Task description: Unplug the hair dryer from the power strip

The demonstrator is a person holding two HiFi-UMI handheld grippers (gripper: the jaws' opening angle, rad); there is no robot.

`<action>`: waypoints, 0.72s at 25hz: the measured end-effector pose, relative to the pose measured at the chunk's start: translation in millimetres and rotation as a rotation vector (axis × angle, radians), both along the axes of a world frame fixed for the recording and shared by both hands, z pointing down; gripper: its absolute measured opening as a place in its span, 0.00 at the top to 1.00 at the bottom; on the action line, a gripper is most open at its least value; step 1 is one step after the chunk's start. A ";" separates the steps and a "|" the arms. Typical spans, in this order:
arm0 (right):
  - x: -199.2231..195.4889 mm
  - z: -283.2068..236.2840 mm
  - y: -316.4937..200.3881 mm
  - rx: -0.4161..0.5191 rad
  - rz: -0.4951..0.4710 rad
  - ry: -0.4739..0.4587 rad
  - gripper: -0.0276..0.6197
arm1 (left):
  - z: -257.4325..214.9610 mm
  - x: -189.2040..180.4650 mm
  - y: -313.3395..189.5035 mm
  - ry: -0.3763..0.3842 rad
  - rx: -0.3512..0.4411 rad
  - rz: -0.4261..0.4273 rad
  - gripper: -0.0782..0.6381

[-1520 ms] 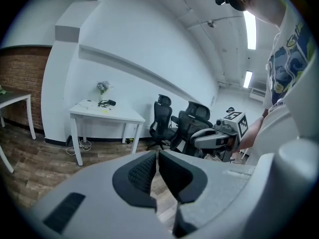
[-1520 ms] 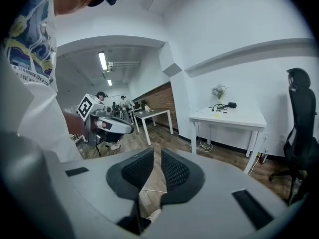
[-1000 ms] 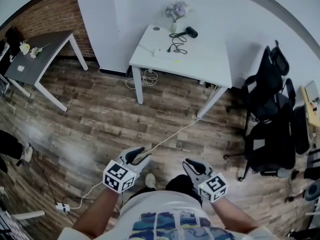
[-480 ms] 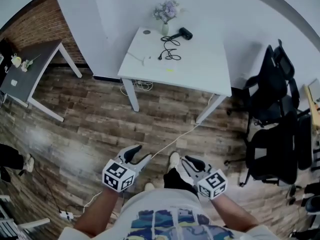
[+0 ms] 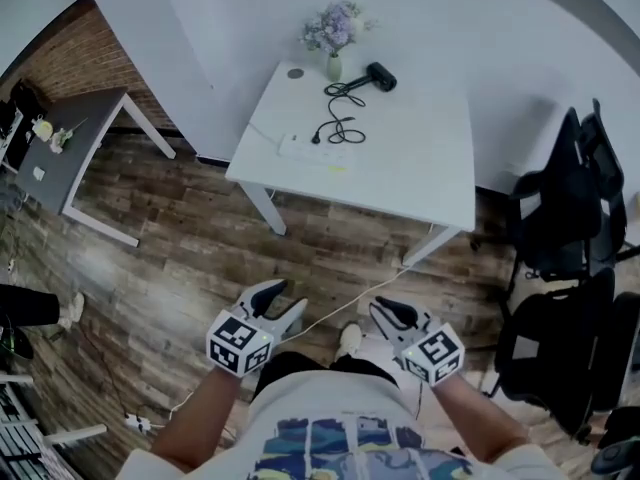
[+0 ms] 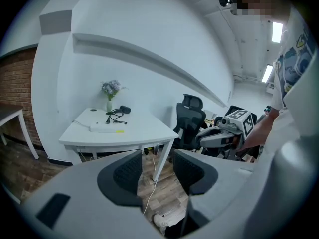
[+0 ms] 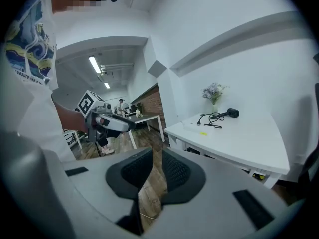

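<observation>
Hair dryer (image 5: pixel 382 76) lies on the table (image 5: pixel 420 158), well beyond both empty jaws.

— Where does the head view look from?
— From above the person, steeply down past the left gripper (image 5: pixel 287 300) and right gripper (image 5: pixel 387 313), toward the white table (image 5: pixel 400 158), well off.
— And the gripper views?
— Low, along their own jaws, facing that table; each catches the other gripper. The floor sliver between the jaws seems shared too.

hair dryer (image 5: pixel 381 76): table (image 5: pixel 410 163) rear, right of vase (image 5: pixel 334 66) | power strip (image 5: pixel 312 148): table left | chairs (image 5: pixel 560 218): right of table
</observation>
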State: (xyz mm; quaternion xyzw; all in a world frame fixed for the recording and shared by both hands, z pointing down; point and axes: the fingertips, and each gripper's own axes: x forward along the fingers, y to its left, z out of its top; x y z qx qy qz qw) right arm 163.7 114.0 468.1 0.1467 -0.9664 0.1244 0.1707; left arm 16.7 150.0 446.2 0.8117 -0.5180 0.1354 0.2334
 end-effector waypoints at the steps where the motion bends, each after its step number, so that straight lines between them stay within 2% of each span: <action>1: 1.1 1.0 -11.4 -0.002 -0.004 0.004 0.86 | 0.1 1.5 -11.5 0.000 0.002 -0.005 0.63; 7: -8.0 8.6 -60.4 -0.034 -0.012 -0.007 0.86 | -4.1 -4.6 -60.8 0.006 0.008 -0.034 0.63; 9: -15.7 9.6 -74.9 -0.019 -0.026 -0.025 0.86 | -2.8 -9.9 -77.1 0.004 0.010 -0.033 0.63; 14: -35.0 18.1 -112.1 0.006 -0.040 -0.018 0.86 | 5.2 -34.6 -126.2 -0.011 0.013 -0.017 0.63; 18: -51.5 23.6 -149.7 0.000 -0.009 0.005 0.89 | 9.2 -58.5 -174.1 -0.013 0.022 0.006 0.64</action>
